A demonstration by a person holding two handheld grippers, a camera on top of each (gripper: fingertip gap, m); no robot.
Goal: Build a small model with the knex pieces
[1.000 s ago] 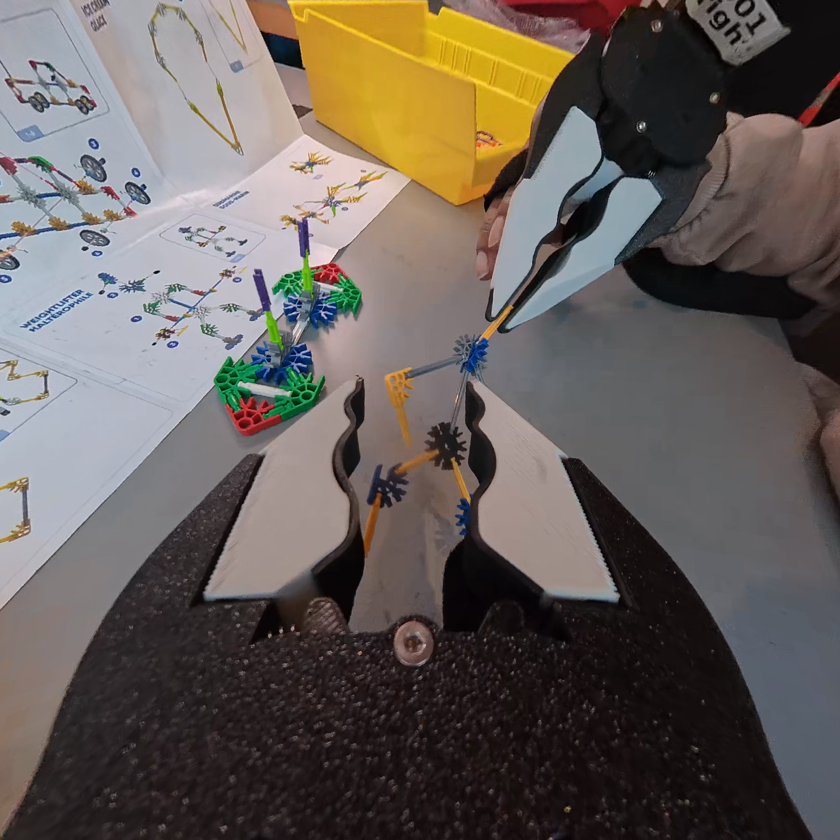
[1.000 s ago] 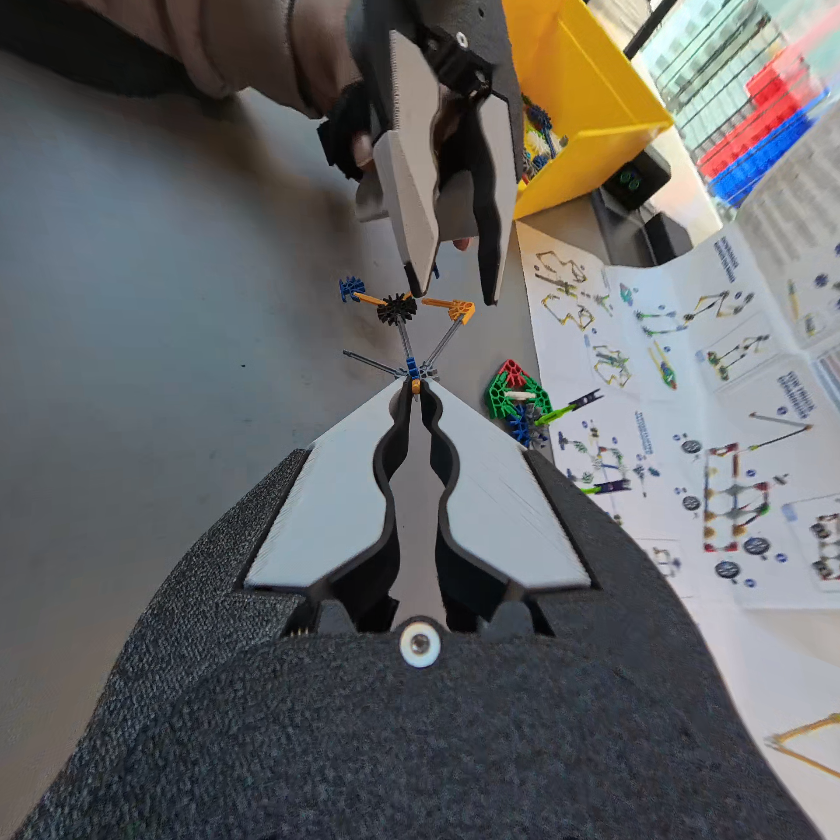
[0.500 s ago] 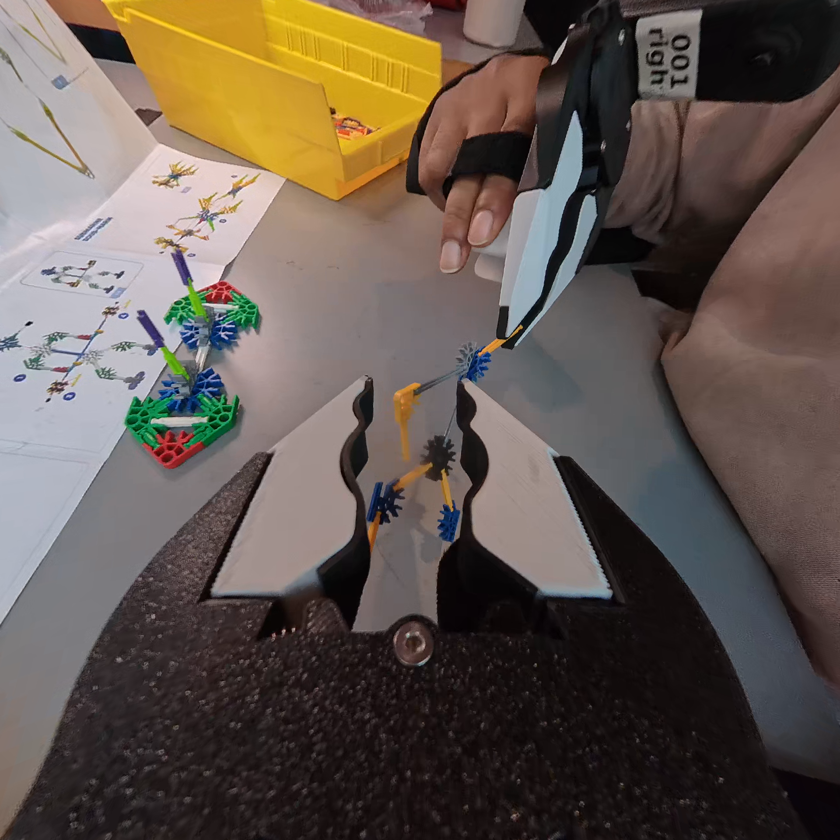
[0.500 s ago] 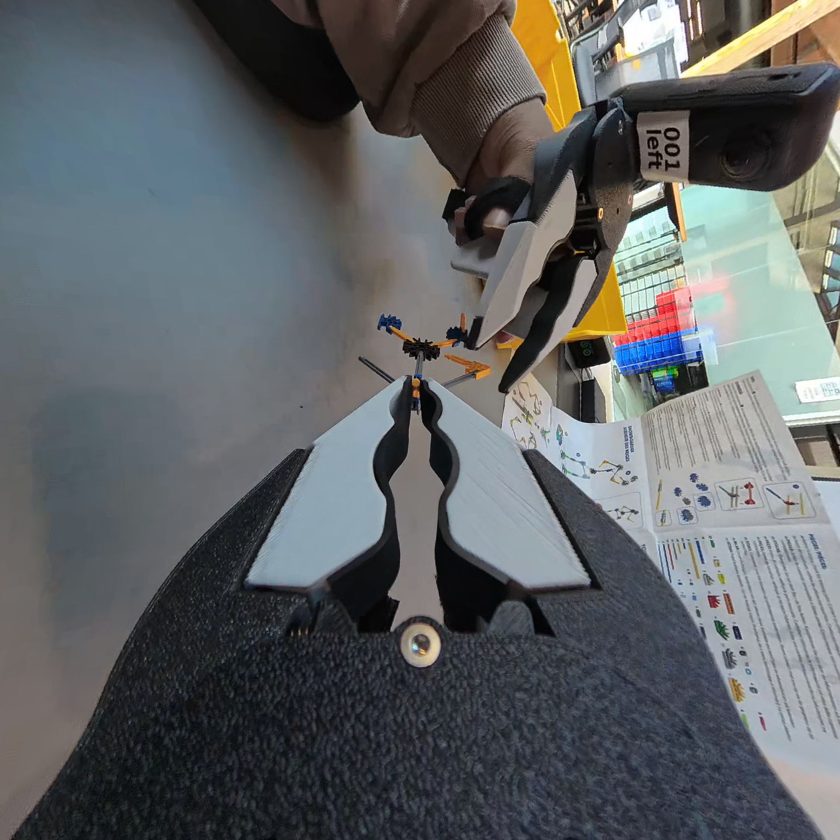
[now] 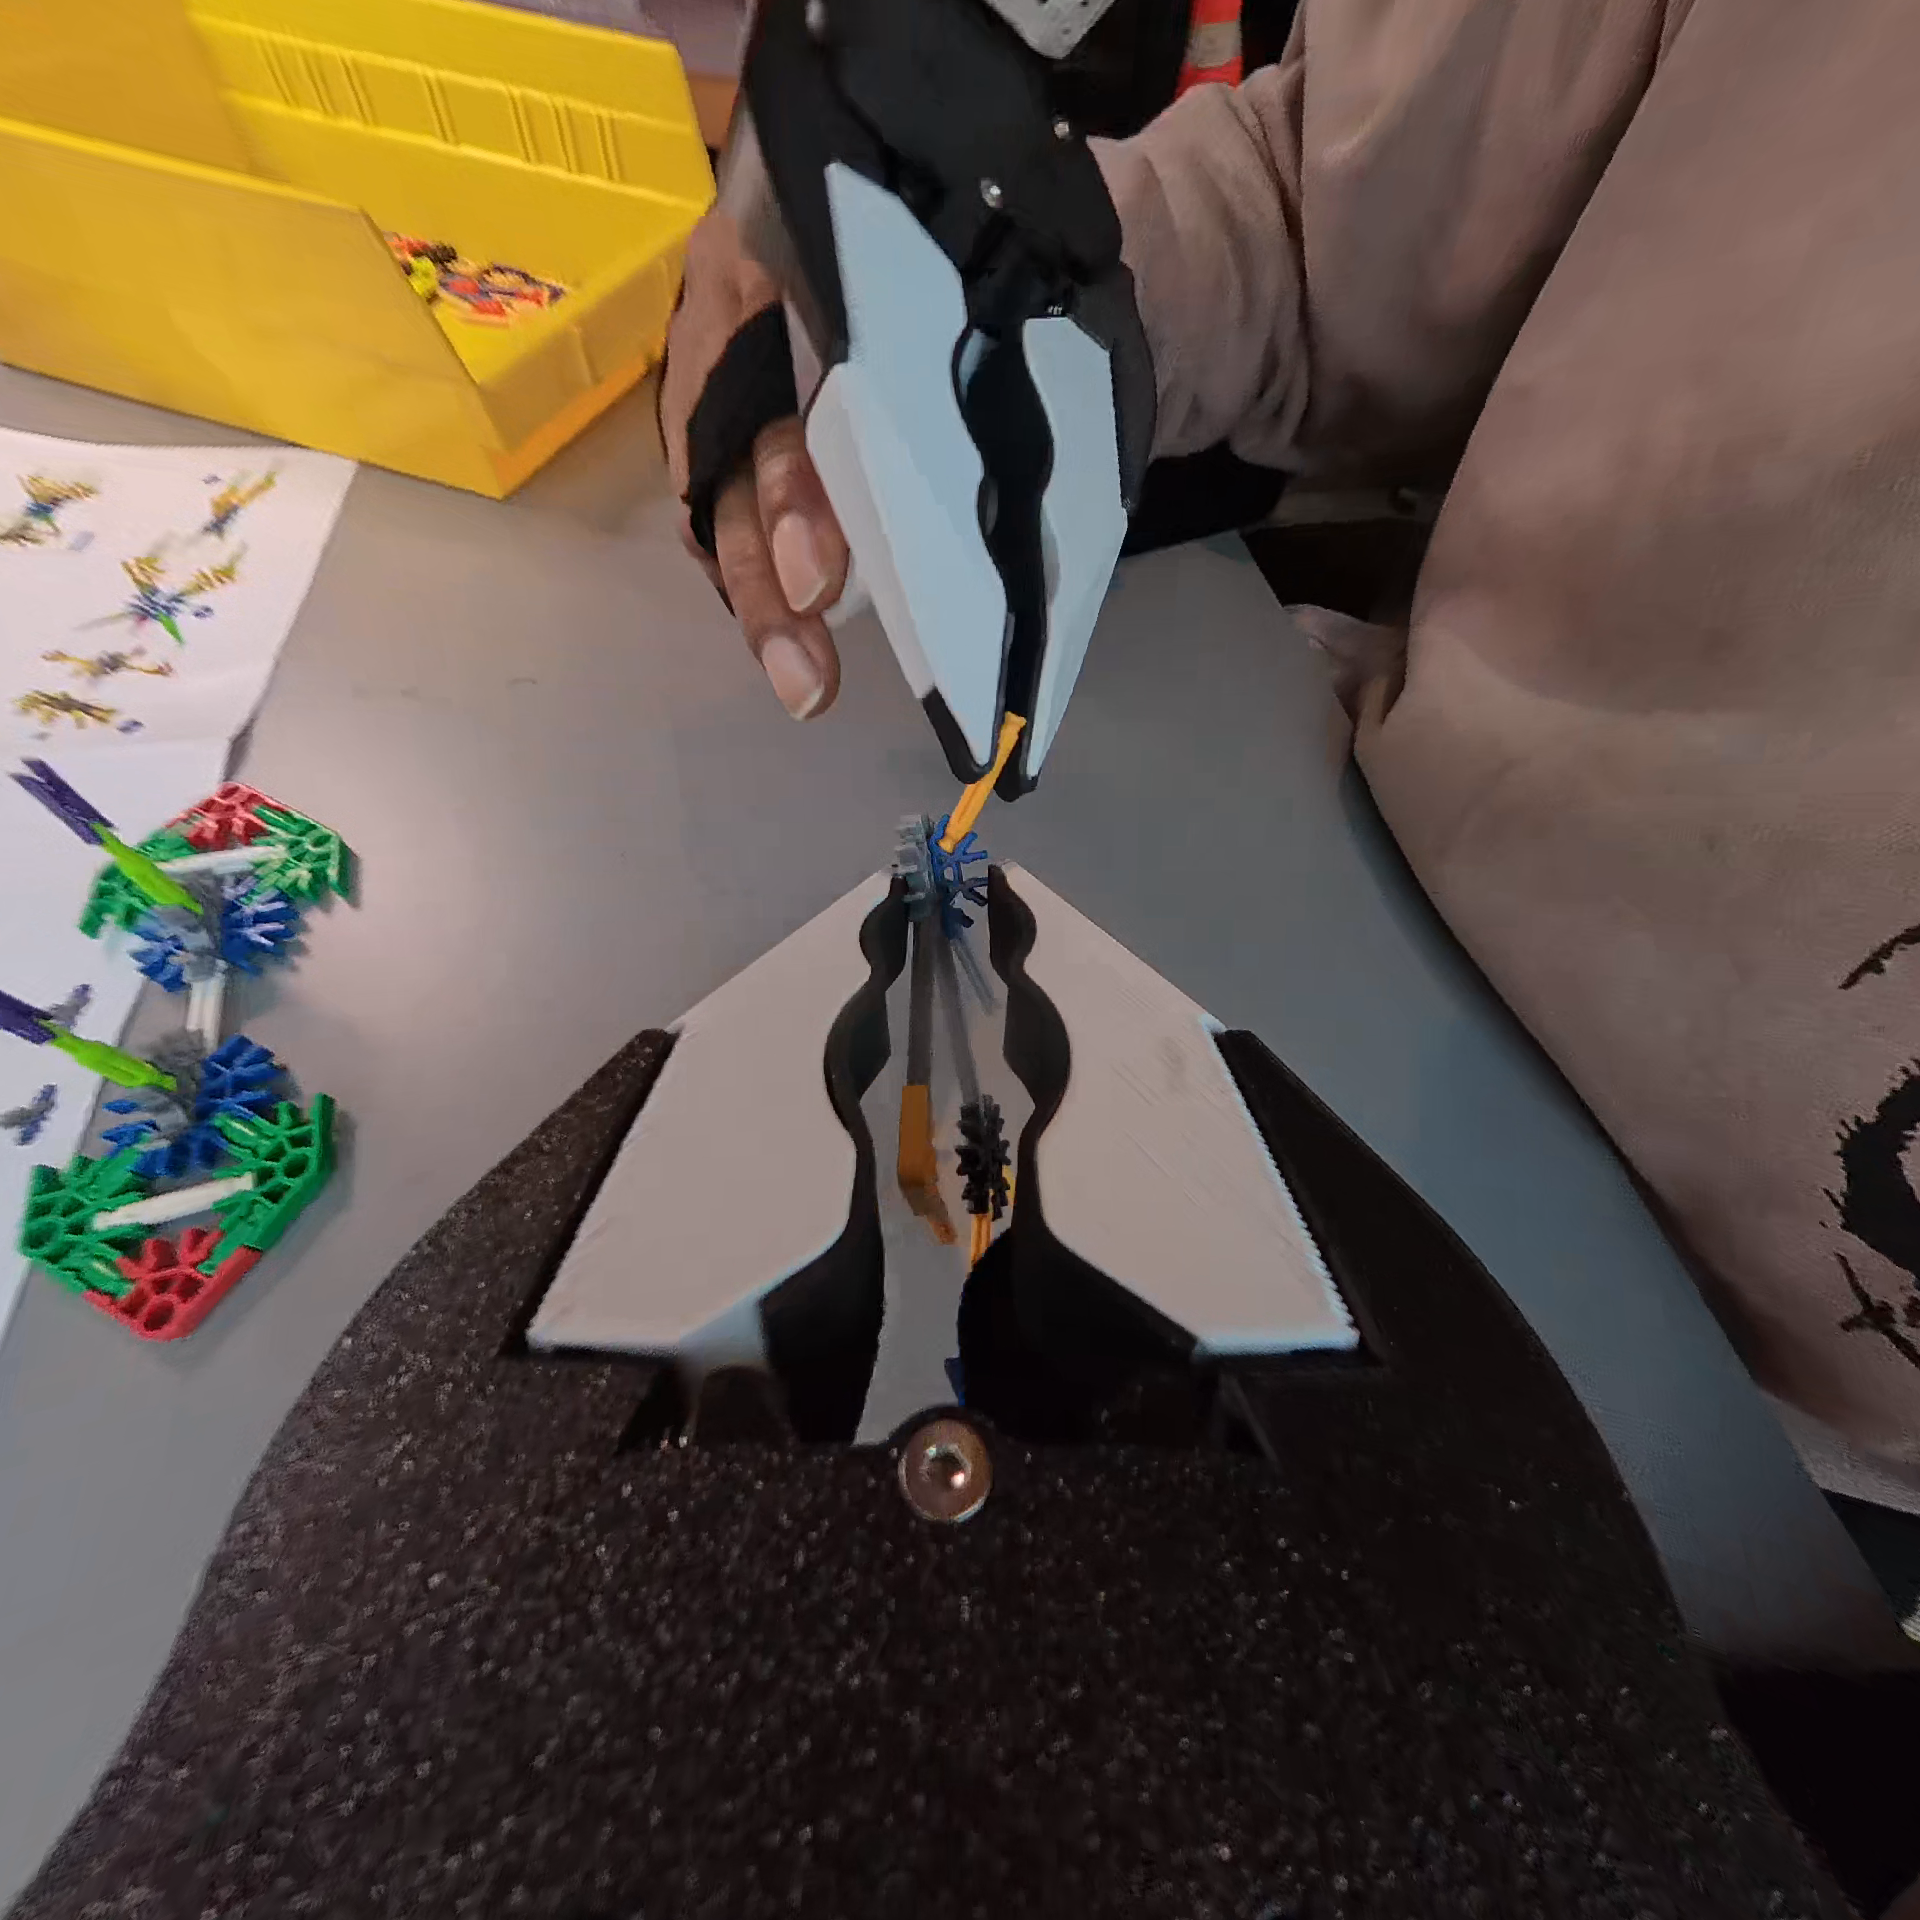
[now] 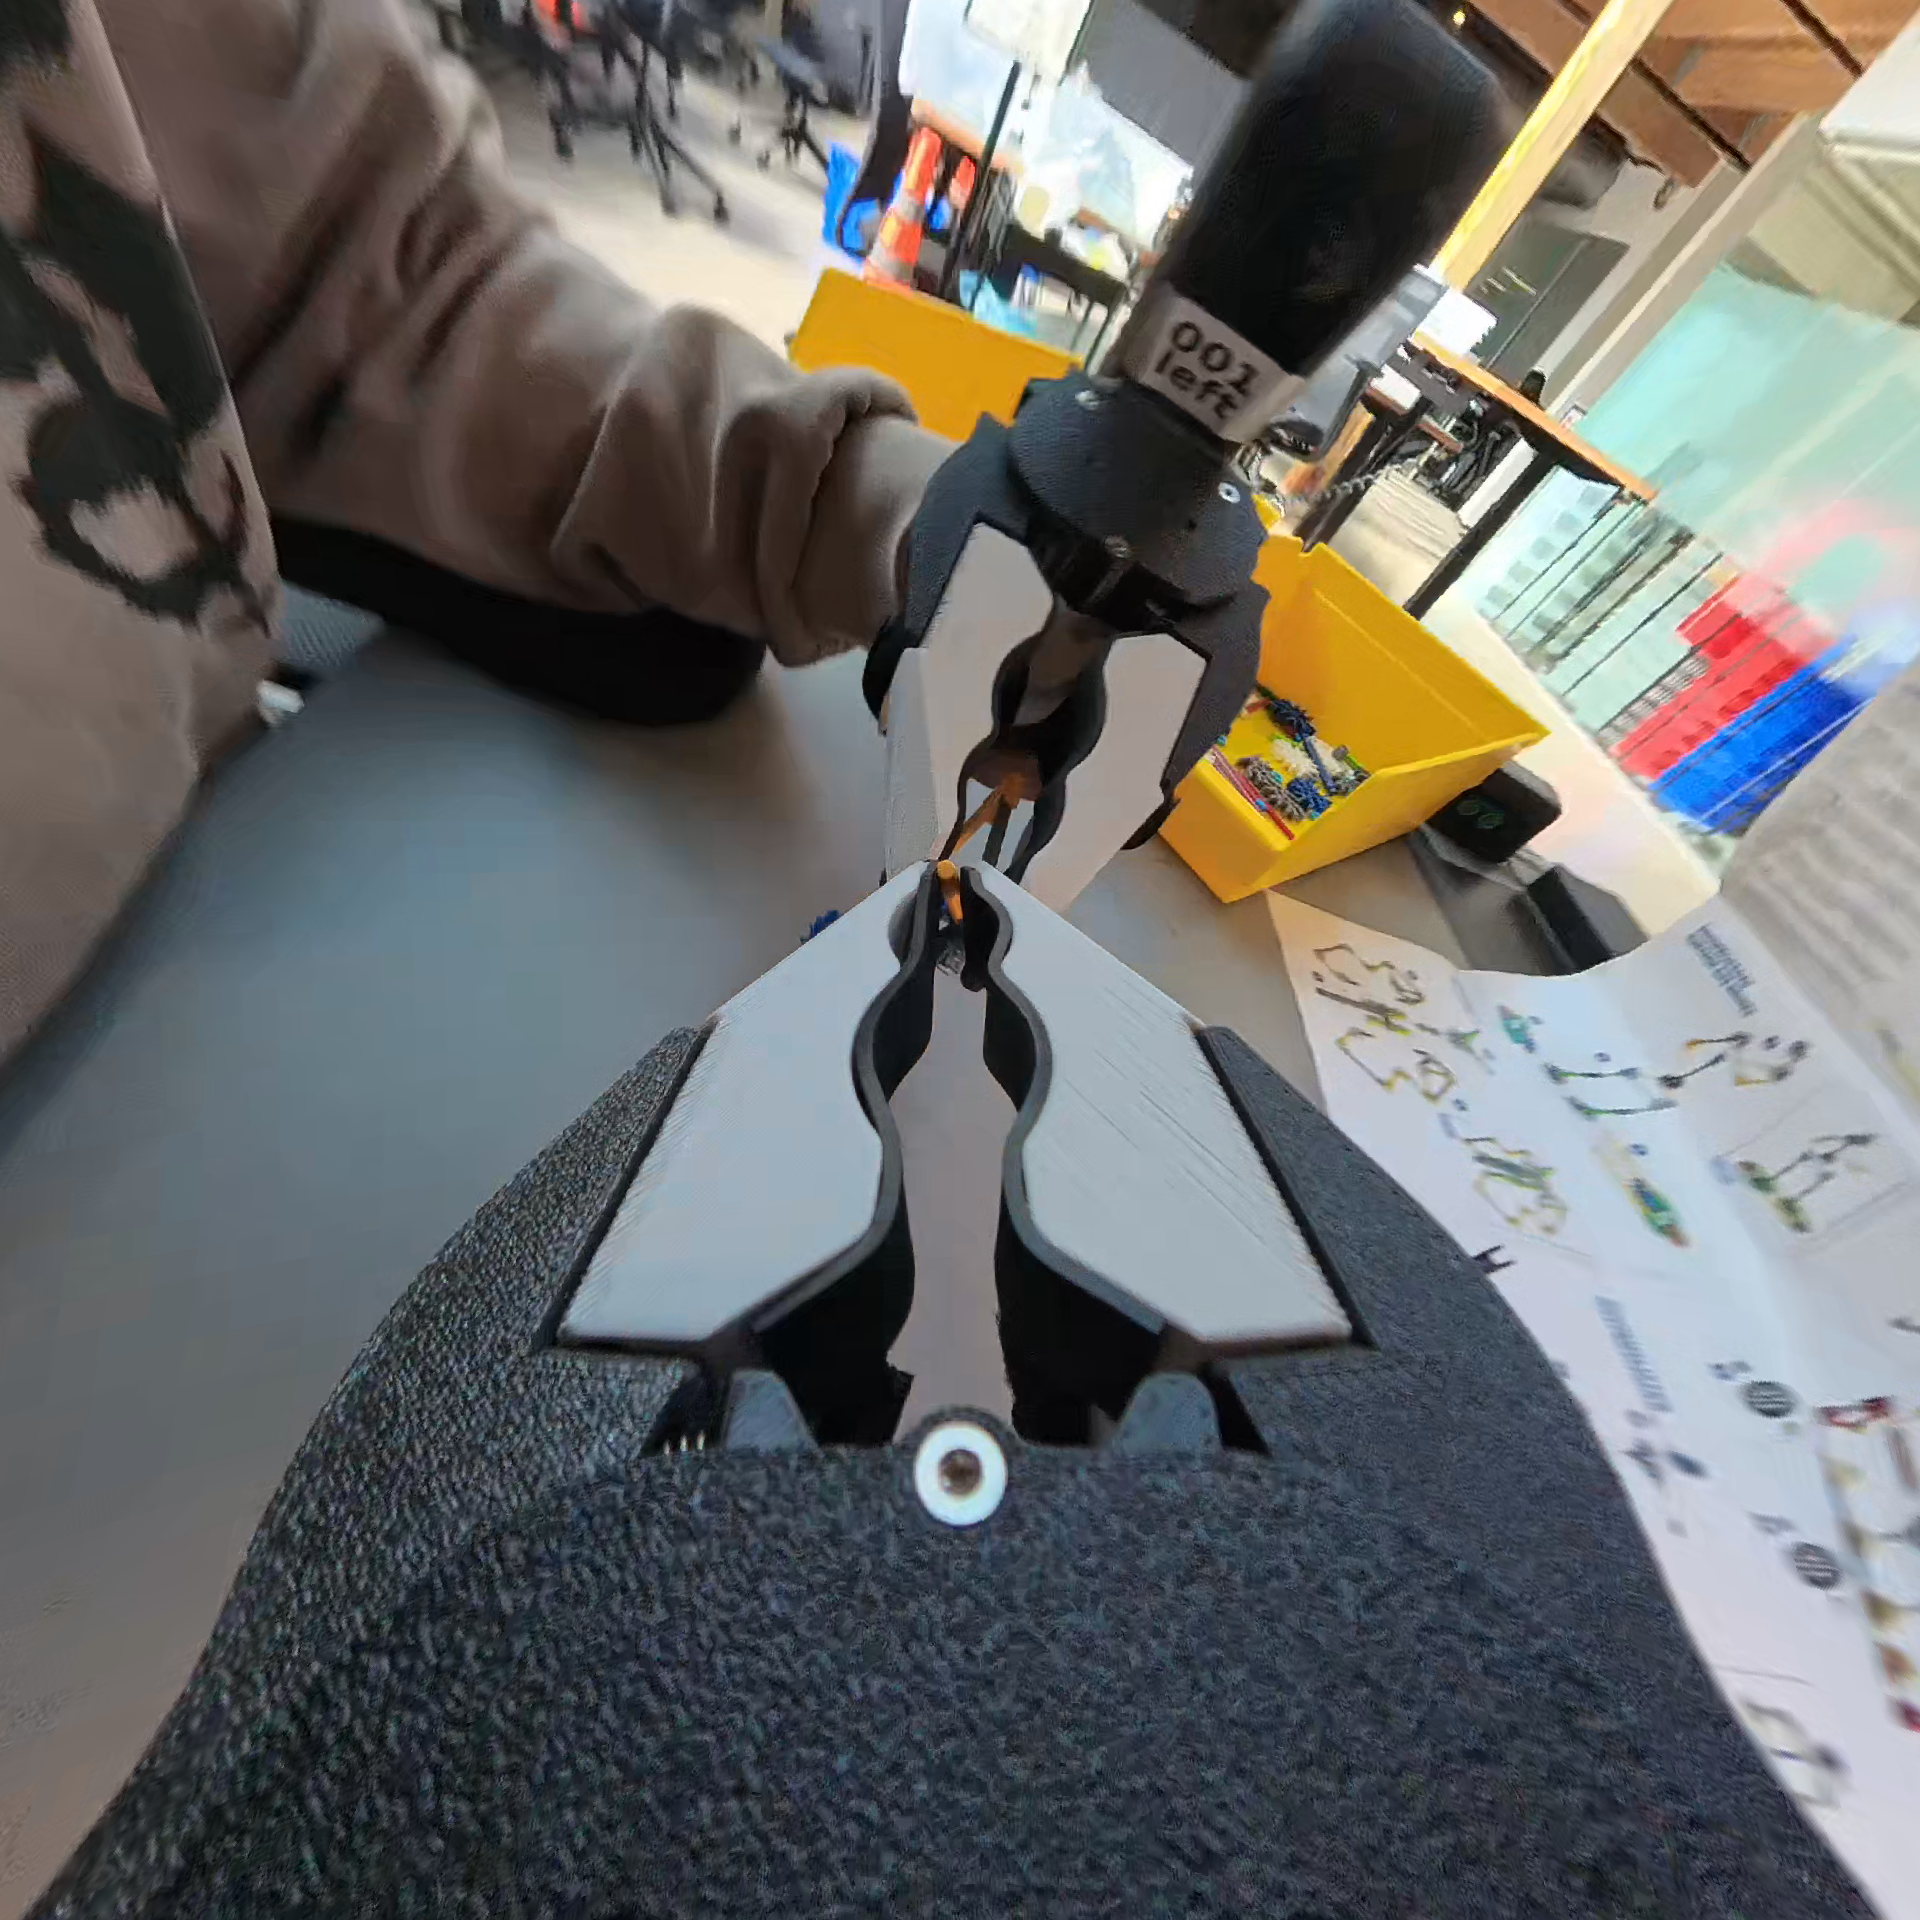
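The left tongs [image 5: 945, 883] are nearly closed around a small rod-and-connector toy model [image 5: 951, 1039]. The blue and grey snowflake connectors [image 5: 940, 868] sit right between the tips, while the grey rods, an orange connector and a black round connector [image 5: 982, 1143] lie in the gap between the two fingers, closer to the camera. The model is held above the grey desk [image 5: 520, 727].

The right tongs [image 5: 992, 774] come from above in the left wrist view and are closed on a short orange rod [image 5: 982, 784] that sticks out of the blue connector. In the right wrist view the same tongs [image 6: 945, 883] pinch the orange rod [image 6: 948, 878] at the tips, and the left tongs [image 6: 997, 842] stand directly behind, almost tip to tip with them. A hand [image 5: 769, 499] with a black strap holds the right tool, and a beige sleeve [image 5: 1558, 520] fills the right side.

On the left part of the desk lie two flat assemblies of green, red and blue pieces [image 5: 197, 1039], joined by a white rod, with purple and green rods standing up from them. They lie at the edge of a white instruction sheet [image 5: 135, 582]. Behind it is a yellow bin [image 5: 260, 291] with loose coloured pieces inside. The right wrist view shows the same bin [image 6: 1382, 727] and the instruction sheet [image 6: 1558, 1143] at the right.
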